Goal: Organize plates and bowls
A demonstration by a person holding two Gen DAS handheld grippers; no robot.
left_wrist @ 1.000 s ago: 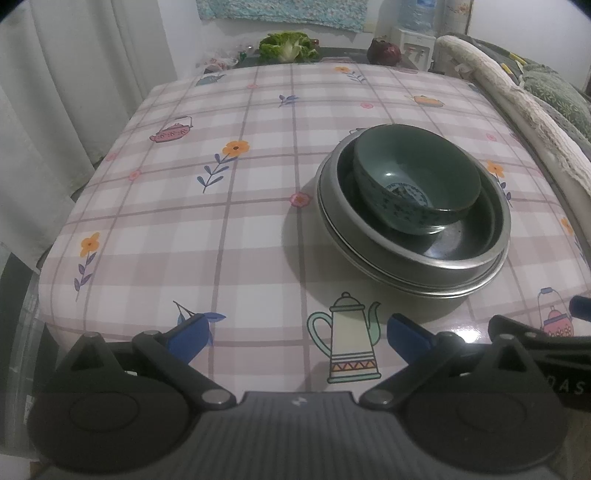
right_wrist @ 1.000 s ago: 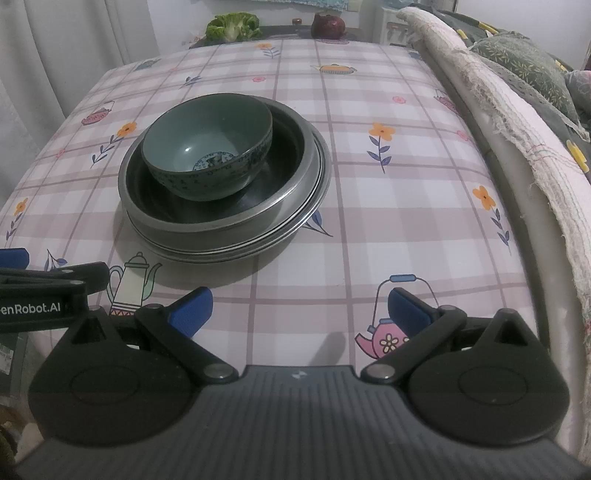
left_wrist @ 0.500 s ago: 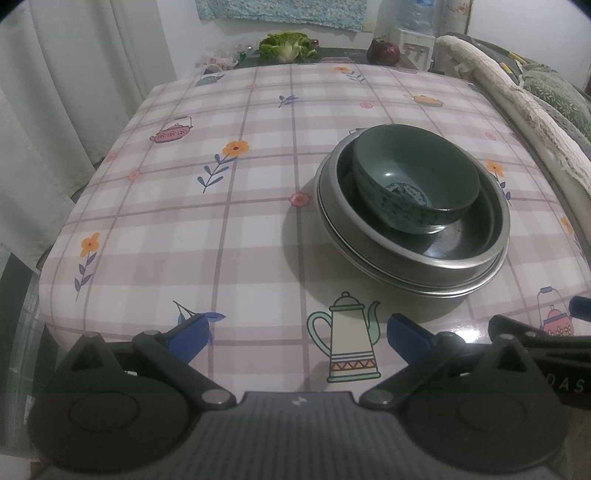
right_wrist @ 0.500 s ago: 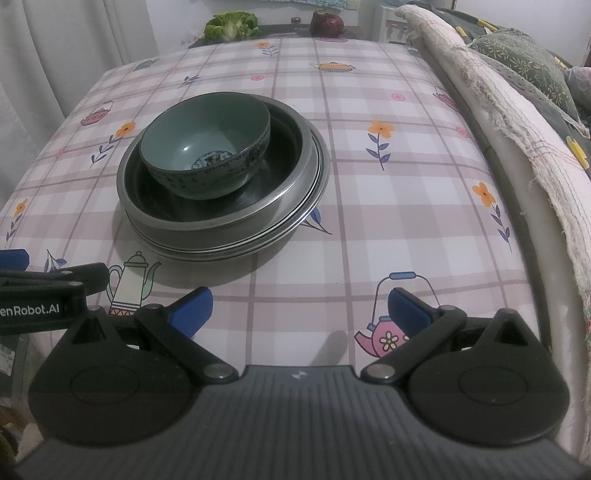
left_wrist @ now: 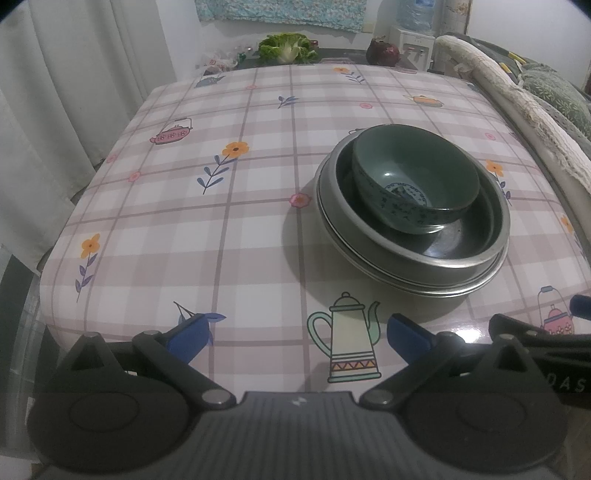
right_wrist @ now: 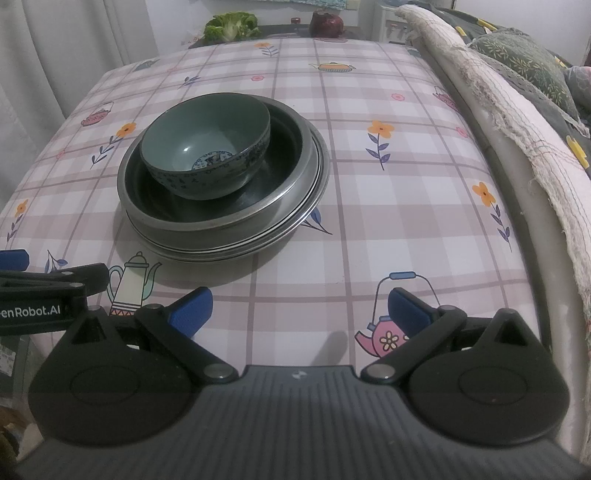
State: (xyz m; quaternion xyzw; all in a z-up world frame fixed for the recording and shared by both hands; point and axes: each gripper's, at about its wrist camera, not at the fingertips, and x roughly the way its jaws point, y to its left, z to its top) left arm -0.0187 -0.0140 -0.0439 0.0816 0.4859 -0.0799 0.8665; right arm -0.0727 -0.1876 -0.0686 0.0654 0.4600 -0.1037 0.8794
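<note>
A green ceramic bowl [left_wrist: 413, 184] [right_wrist: 207, 147] rests tilted inside a stack of metal plates [left_wrist: 410, 258] [right_wrist: 221, 229] on the checked tablecloth [left_wrist: 221, 203] [right_wrist: 388, 203]. The stack lies right of centre in the left wrist view and left of centre in the right wrist view. My left gripper [left_wrist: 299, 338] hangs open over the table's near edge, short of the stack, nothing between its blue pads [left_wrist: 188, 334]. My right gripper [right_wrist: 301, 312] is likewise open and empty at the near edge, right of the stack. Each gripper's body shows at the edge of the other's view.
A sofa with cushions and a frayed cloth [right_wrist: 517, 110] runs along the table's right side. White curtains [left_wrist: 55, 110] hang at the left. Past the far edge stand leafy greens [left_wrist: 288, 46], a dark red round object [left_wrist: 382, 53] and a water dispenser [left_wrist: 412, 33].
Almost nothing moved. The right gripper view drifted slightly, and the stack sits a little nearer in it.
</note>
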